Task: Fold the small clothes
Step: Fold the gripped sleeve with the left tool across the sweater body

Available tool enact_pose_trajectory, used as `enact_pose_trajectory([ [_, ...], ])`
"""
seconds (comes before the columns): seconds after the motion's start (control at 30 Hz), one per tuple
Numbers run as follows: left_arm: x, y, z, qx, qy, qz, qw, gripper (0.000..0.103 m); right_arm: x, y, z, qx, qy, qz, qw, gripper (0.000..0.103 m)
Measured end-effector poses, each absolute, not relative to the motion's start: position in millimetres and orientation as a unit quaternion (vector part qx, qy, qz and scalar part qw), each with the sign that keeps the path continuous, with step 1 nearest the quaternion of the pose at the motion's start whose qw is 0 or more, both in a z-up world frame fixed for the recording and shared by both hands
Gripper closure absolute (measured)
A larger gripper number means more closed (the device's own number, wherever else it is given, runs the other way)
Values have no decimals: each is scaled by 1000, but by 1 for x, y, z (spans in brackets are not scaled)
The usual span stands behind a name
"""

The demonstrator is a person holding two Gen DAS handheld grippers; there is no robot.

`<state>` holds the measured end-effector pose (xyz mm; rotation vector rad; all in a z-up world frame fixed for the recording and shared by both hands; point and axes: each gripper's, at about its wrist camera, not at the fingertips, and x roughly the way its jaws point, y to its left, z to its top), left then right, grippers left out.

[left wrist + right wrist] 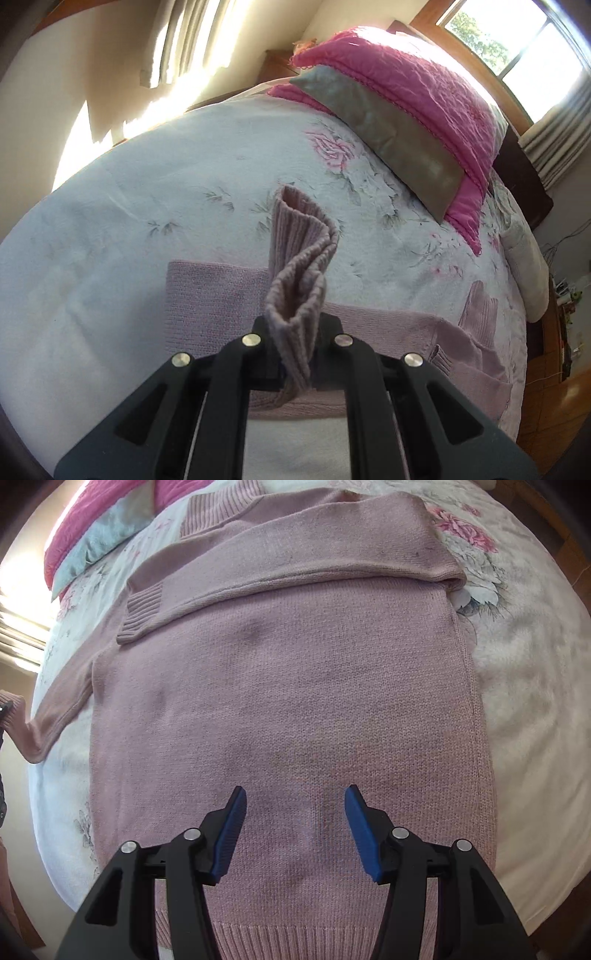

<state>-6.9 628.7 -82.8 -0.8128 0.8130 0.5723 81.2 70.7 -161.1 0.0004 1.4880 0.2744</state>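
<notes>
A pink knitted sweater (pixel 288 701) lies spread flat on the bed (pixel 92 258), hem toward the near edge and collar toward the pillows (pixel 406 107) at the head. One sleeve is already laid across the chest (pixel 295 565). The other sleeve's ribbed cuff (pixel 299 266) is pinched in the left gripper (pixel 295 343), whose fingers are clenched on a bunched double layer of knit and hold it up off the bed. The right gripper (pixel 293 823) hovers over the lower body of the sweater with its blue fingers (pixel 231 834) spread apart, grasping nothing.

The risk I see is in that bunched cuff. It is gathered in a fold rather than held flat, so if it is carried over the chest like this the sleeve could land twisted or doubled, leaving a lump in the fold. A strong pull might also drag the shoulder, and the whole body with it, toward the edge of the bed, since the right gripper is not pressing anything down. The knit looks stretchy and heavy enough to slide out of a shallow grip, though from here I cannot judge how deep the bite is. The sleeve already laid across could be knocked askew too.
</notes>
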Motion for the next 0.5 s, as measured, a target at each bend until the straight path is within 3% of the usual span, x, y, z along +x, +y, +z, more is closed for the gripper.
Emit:
enact_pose_trajectory([
  [0.5,154,412,-97,-328,435,108,832,96,94,23,-189,39,681,162,713,47],
])
